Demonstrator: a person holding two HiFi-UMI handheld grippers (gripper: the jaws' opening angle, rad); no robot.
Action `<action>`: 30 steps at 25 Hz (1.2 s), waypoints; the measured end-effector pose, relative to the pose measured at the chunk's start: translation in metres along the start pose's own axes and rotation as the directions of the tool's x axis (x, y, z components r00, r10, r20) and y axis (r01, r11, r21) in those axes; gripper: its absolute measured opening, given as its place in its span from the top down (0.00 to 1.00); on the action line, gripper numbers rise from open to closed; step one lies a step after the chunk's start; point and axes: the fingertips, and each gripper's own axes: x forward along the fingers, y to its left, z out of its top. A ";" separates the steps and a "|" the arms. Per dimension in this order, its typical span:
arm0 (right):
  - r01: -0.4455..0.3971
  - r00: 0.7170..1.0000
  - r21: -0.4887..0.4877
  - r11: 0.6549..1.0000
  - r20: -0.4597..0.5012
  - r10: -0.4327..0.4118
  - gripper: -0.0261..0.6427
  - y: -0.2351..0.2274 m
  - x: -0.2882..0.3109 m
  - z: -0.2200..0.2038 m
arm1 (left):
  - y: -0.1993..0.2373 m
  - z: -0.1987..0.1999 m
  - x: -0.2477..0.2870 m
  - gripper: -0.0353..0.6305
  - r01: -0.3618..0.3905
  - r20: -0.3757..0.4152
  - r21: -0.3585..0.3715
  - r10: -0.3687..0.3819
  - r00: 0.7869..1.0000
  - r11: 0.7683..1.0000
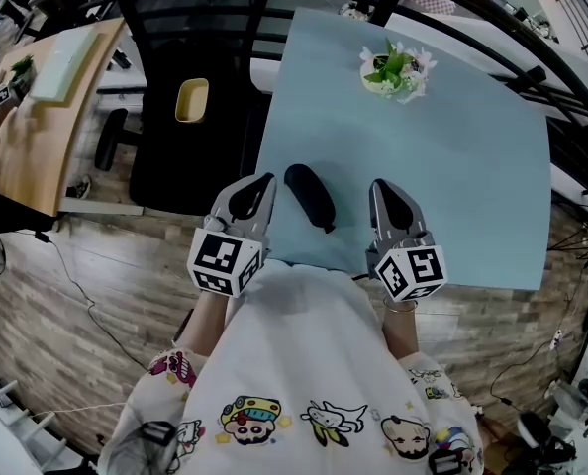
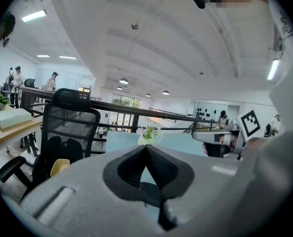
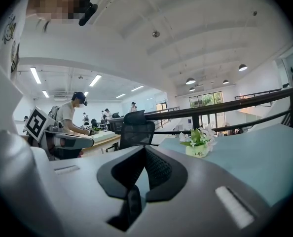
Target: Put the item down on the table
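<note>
The dark oblong item point(image 1: 310, 197) lies flat on the table point(image 1: 472, 166), close to its near edge, with neither gripper touching it. The put-down looks done, and what remains is probably to draw both hands back clear of it without nudging it. The left gripper point(image 1: 263, 180) hovers just beside the item on one side and the right gripper point(image 1: 378, 186) on the other. Each has its jaws pressed together on nothing. A small flower pot point(image 1: 395, 72) stands near the table's far edge.
</note>
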 end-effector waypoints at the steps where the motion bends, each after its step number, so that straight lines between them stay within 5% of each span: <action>1: 0.005 1.000 0.000 1.000 0.000 -0.005 0.95 0.000 0.000 0.000 | 0.000 0.000 0.000 0.95 0.002 -0.001 0.000 -0.002 1.000 1.000; 30: 0.031 0.999 -0.003 1.000 -0.044 -0.032 0.95 0.013 -0.008 -0.014 | 0.004 -0.007 -0.008 0.95 0.029 -0.022 -0.006 -0.029 0.999 1.000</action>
